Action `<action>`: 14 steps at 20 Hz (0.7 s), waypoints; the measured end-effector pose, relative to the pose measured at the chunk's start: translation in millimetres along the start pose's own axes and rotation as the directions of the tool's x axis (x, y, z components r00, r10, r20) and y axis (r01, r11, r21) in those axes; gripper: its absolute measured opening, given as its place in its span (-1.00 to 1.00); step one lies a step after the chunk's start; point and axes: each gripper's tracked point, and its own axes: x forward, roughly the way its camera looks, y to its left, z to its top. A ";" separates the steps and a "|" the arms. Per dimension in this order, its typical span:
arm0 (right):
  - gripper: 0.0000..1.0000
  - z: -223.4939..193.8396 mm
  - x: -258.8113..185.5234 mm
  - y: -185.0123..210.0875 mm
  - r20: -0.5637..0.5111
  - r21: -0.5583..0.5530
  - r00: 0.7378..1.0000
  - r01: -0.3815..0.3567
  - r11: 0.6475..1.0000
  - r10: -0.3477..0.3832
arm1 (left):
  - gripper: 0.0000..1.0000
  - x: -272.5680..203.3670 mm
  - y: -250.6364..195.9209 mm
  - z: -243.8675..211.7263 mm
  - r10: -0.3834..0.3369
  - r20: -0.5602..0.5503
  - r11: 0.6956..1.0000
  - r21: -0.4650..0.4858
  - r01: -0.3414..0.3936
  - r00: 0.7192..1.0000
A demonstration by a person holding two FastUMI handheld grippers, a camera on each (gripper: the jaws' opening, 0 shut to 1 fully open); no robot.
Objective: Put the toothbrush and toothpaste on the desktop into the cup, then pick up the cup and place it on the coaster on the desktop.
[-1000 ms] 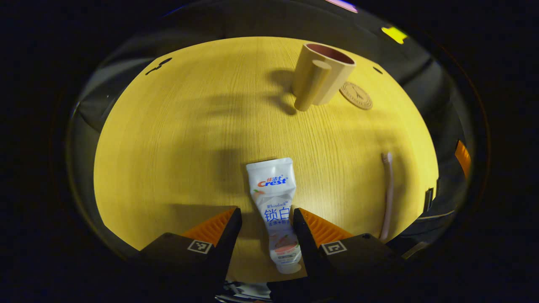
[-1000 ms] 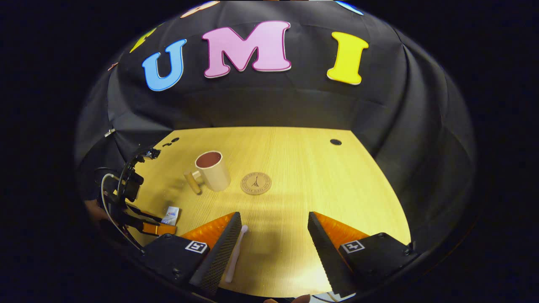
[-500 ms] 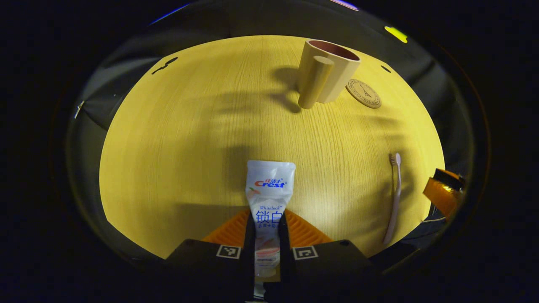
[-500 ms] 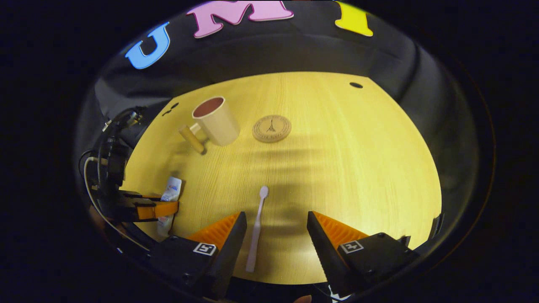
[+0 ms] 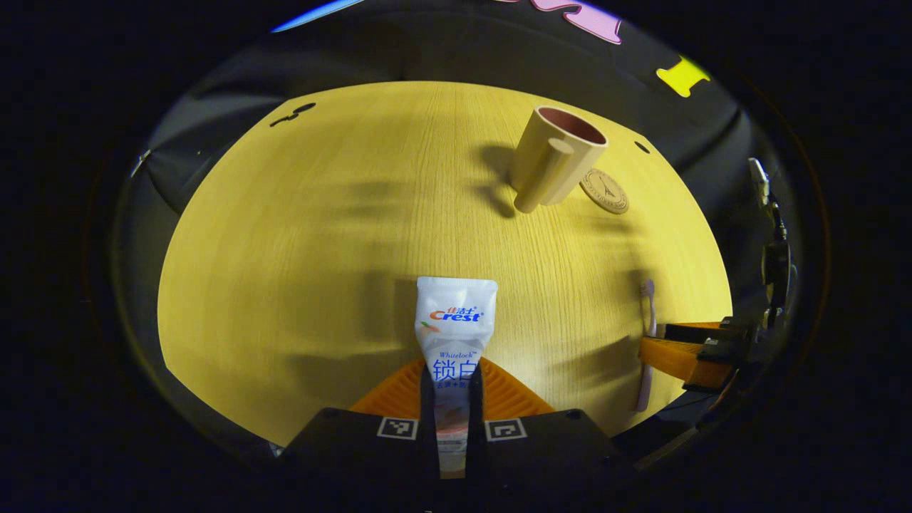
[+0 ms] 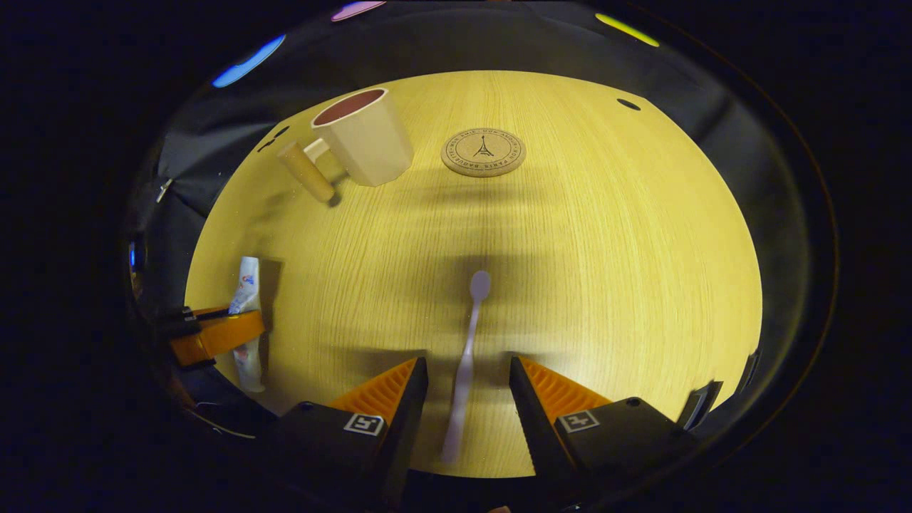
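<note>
Yellow wood-grain desktop (image 6: 605, 285) carries a beige cup with a peg handle (image 6: 367, 139) beside a round cork coaster (image 6: 483, 152). Left gripper (image 5: 451, 399) pinches the white toothpaste tube (image 5: 454, 320). Right gripper (image 6: 467, 406), jaws spread, straddles the pale pink toothbrush (image 6: 467, 349).

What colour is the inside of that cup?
The cup is dull reddish-brown inside and cream outside, clearest in the right gripper view.
</note>
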 end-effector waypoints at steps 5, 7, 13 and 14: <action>0.22 5.3 6.3 -6.4 -0.020 -0.031 0.996 0.090 0.995 -0.091 | -0.61 -2.4 -0.9 3.2 -0.021 0.044 0.999 -0.036 0.023 0.999; 0.08 6.1 6.7 -3.2 -0.016 -0.048 0.996 0.090 0.995 -0.091 | -0.60 -4.9 -1.8 4.5 -0.038 0.056 0.998 -0.057 0.041 0.998; -0.76 8.8 9.6 0.0 -0.008 -0.004 0.996 0.089 0.996 -0.089 | -0.60 -9.1 -1.2 7.0 -0.076 0.094 0.995 -0.054 0.081 0.993; -0.84 8.6 6.9 -0.2 0.008 0.032 0.997 0.082 0.996 -0.082 | -0.61 -10.4 -1.2 8.8 -0.084 0.105 0.994 -0.055 0.090 0.991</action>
